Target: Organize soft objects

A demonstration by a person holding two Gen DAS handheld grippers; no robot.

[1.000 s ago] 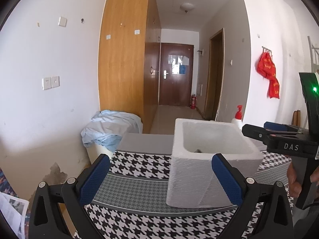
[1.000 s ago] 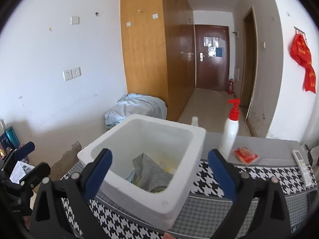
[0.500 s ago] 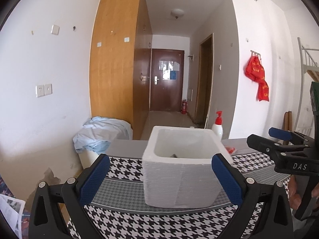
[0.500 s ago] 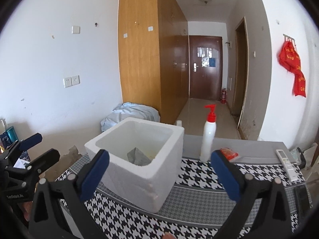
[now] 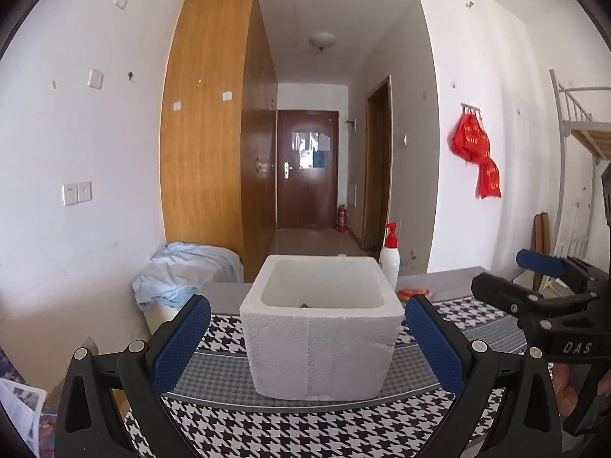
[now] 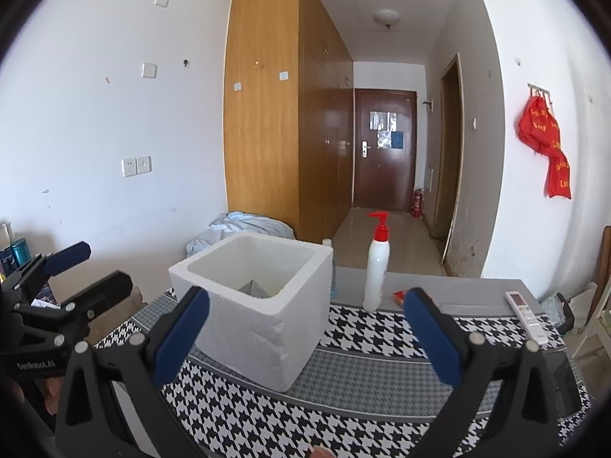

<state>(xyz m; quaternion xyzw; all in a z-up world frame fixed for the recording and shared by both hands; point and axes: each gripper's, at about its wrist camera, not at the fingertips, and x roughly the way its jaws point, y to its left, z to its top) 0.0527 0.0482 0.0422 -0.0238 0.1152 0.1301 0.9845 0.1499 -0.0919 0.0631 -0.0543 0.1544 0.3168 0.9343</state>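
A white foam box stands on the houndstooth table cloth. Inside it a corner of grey cloth shows; the rest of its contents are hidden by the walls. My left gripper is open, held back from the box, with its blue pads either side of it in the left wrist view. My right gripper is open too, empty, to the right of and behind the box. Each gripper appears in the other's view: the right one at the right edge, the left one at the left edge.
A white pump bottle with a red top stands behind the box, with a small orange packet beside it. A white remote lies at the table's right. Pale blue fabric is heaped on a bin beyond the far left corner.
Both grippers have drawn back and up from the foam box, so it looks smaller and further off. The box's inside is less visible. Both stayed open.
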